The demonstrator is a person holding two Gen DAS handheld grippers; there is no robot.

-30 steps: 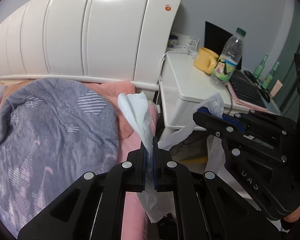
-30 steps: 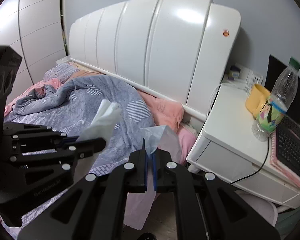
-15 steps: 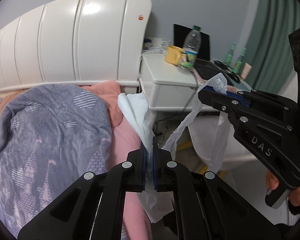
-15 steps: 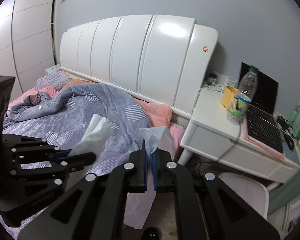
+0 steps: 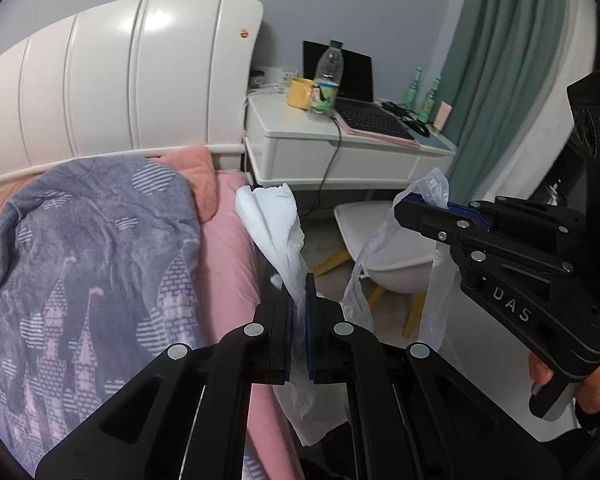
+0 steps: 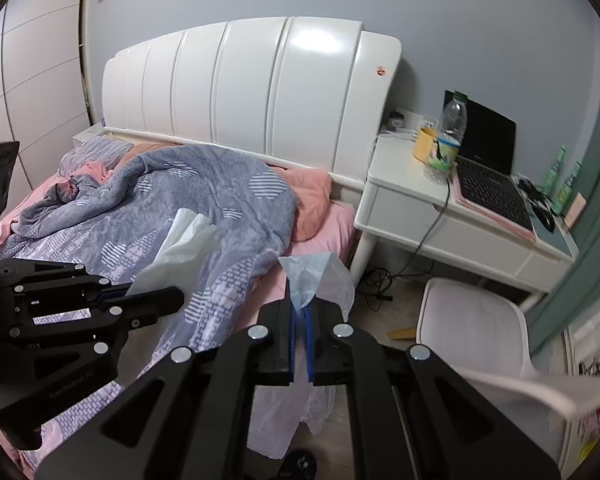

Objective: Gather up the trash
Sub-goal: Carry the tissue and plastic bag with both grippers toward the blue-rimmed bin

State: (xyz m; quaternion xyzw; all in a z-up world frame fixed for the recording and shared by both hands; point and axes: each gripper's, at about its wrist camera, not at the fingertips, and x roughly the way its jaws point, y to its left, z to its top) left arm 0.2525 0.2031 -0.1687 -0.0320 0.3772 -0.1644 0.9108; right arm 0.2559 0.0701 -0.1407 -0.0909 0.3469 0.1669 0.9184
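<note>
Both tools have swung away from the bed toward the worktop; left tool pinches the tissue, right tool, mid-right, pinches the bag.

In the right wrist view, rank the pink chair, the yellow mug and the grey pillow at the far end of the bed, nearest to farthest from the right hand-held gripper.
From the right hand-held gripper, shut on a plastic bag:
1. Pink chair, low on the right, beside the desk.
2. Yellow mug, on the desk's far left corner, up to the right.
3. Grey pillow, far left, against the headboard.
</note>
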